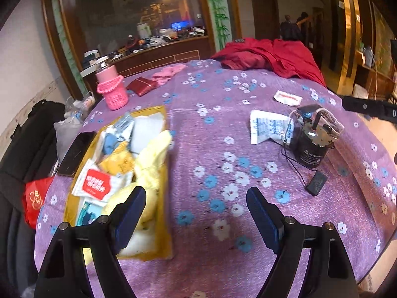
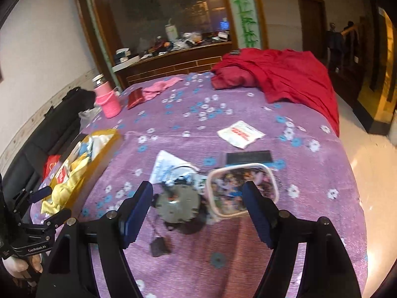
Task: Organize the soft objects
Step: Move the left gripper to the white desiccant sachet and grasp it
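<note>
Fuzzy cloth bedspread — glossy plastic packet, knitted bottle sleeve.

Upper centre: big wood-framed glass partition, reflections of ceiling lights in it, cluttered wooden counter along its base. Green bamboo-print panel on its right edge. White wall at left with a patterned border strip. Dark wooden door upper right. Glossy pale floor at right, warm yellow light there. Black sofa at left edge.
</note>
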The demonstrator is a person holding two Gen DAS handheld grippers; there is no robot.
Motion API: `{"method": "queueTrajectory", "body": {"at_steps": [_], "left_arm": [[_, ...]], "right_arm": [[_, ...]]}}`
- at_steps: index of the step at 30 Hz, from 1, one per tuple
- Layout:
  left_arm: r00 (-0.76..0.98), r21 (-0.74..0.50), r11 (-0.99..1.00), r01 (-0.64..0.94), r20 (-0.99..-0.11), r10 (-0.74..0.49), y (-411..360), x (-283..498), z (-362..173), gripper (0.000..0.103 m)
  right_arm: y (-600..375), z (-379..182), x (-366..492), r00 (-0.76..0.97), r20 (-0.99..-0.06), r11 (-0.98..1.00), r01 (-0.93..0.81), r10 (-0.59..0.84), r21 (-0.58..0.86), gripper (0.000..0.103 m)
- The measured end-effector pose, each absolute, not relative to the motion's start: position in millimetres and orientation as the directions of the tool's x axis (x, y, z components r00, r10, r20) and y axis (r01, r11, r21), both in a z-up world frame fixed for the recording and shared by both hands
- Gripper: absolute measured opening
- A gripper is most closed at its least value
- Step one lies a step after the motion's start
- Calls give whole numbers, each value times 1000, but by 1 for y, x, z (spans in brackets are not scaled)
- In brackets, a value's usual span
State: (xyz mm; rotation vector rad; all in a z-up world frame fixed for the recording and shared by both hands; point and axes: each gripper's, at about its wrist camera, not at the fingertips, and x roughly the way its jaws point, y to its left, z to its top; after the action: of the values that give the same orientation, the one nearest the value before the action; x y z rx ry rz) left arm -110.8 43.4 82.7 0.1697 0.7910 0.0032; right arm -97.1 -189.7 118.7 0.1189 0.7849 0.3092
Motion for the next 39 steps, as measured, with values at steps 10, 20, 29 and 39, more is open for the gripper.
{"method": "queueTrajectory", "body": {"at_steps": [10, 20, 29, 39], "left_arm": [[665, 201, 971, 132, -744, 64, 1, -84, 66, 86], [615, 203, 965, 166, -786, 60, -14, -63, 43, 86], [516, 87, 986, 140, -857, 2, -1, -37, 11, 94], [437, -95, 958, 271, -874, -210, -1, -29, 20, 88]], "right_arm": [[-237, 99, -81, 668, -682, 951, -145, 298, 274, 74], [-246, 80, -63, 650, -697, 946, -116, 303, 304, 74], [-250, 90, -25, 664, -664, 914, -72, 343, 399, 74], [-271, 70, 10, 683, -664, 909, 3, 303, 417, 74]]}}
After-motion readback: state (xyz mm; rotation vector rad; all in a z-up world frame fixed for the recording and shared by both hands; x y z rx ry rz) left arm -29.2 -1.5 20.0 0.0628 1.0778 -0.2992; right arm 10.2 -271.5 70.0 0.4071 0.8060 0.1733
